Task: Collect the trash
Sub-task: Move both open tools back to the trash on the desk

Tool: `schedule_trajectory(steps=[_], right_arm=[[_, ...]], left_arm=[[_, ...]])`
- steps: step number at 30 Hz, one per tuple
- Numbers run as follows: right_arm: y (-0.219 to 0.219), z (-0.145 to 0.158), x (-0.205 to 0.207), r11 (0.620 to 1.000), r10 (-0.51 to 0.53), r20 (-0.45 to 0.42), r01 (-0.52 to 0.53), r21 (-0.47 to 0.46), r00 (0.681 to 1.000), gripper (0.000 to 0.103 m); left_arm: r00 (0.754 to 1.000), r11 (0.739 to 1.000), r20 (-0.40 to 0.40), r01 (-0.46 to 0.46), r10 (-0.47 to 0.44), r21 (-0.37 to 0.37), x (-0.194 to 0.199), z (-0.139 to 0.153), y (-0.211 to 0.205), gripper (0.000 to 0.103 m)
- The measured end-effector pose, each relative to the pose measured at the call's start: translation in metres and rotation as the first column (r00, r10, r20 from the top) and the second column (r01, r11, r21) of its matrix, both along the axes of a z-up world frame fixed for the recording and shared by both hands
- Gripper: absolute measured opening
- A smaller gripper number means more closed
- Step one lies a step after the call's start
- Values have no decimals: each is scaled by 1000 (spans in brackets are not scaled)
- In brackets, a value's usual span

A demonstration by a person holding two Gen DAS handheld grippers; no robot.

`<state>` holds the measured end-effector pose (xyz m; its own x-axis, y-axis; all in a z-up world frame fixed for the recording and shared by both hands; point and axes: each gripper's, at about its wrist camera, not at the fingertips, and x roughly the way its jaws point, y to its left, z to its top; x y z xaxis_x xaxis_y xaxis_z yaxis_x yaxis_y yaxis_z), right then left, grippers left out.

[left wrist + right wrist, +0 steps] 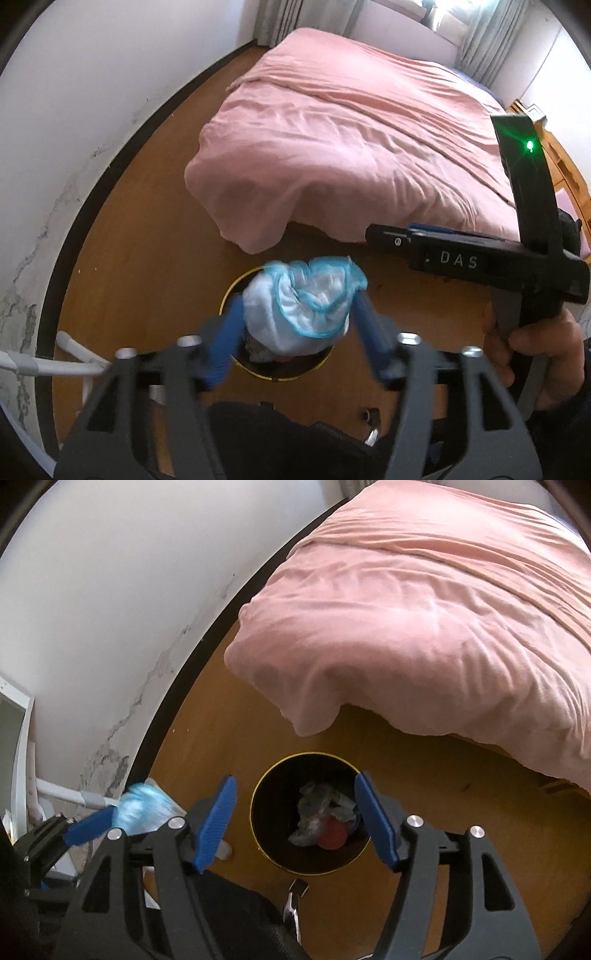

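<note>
Bed: the pink cover [354,140] fills the far side of your floor view, its corner hanging down close to the bin.
Floor: brown wood [147,240], bounded by a dark skirting board along the white wall.
Bin: your round black bin [266,812] with a yellow rim stands on the floor just off the bed's near corner; crumpled wrappers and a red lid [332,836] lie in its bottom.
Trash: the white wad with pale blue edging [303,306] sits between your left gripper's blue pads, directly over the bin's mouth; it is blurred, and I cannot tell whether the pads touch it.
Left gripper [299,332]: jaws stand wide, the wad between them.
Right gripper [295,816]: jaws stand wide with nothing between them, framing the bin below.
Right hand [532,354]: wrapped round that gripper's black handle.
</note>
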<state>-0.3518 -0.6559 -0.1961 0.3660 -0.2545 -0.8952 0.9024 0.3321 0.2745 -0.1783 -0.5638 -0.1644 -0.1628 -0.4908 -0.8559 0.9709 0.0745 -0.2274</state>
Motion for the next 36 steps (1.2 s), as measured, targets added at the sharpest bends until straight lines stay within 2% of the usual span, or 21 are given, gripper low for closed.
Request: schedule_trajectory(steps=[5,11,15,18,21,23,24,26,28,29,30,31,32,34,36], right_arm=[[1,1,0,1000,6,-1,-6,1,1000,65],[10,4,10,999,32,-23,-32,-34,999,65],[25,22,26,991,77,-32,-80,-105,997,66],[45,47,48,975,137,-21,-138,-172,990,66],[73,78,85,941,248,-1,-241,-237,969,69],[97,97,118,904,345,13,-328,-273,939,70],[112,106,138,880,402,24,-379,-286,915,70],[137,121,175,834,498,50,-463,-299,866,70],[164,133,215,782,591,81,-545,-303,802,70],[181,139,239,747,643,98,-593,-302,760,70],[198,145,262,707,690,105,-637,-306,716,70],[220,152,289,653,746,109,-688,-316,657,70],[234,156,304,619,776,110,-717,-321,621,70],[270,164,341,530,844,118,-781,-329,523,70],[307,171,380,440,897,123,-836,-329,424,70]], left_arm=[[1000,1000,-2,-11,11,-7,3,9,4,66],[998,997,28,-56,57,-48,11,34,23,83],[991,988,65,-113,120,-104,27,67,57,90],[975,972,97,-184,199,-145,52,94,93,91],[940,941,137,-286,312,-182,87,116,138,92],[896,905,173,-375,409,-200,115,125,171,92],[865,880,190,-429,465,-204,132,129,191,92],[801,824,204,-529,563,-202,162,133,229,92],[723,748,192,-634,664,-197,193,135,274,92],[690,714,184,-672,700,-194,204,136,293,92],[646,670,178,-717,742,-190,216,136,317,92],[600,625,176,-758,781,-189,226,136,342,92],[568,594,175,-782,804,-189,231,136,358,92],[487,512,165,-839,857,-183,243,135,404,92],[420,442,153,-880,895,-171,249,131,442,93]])
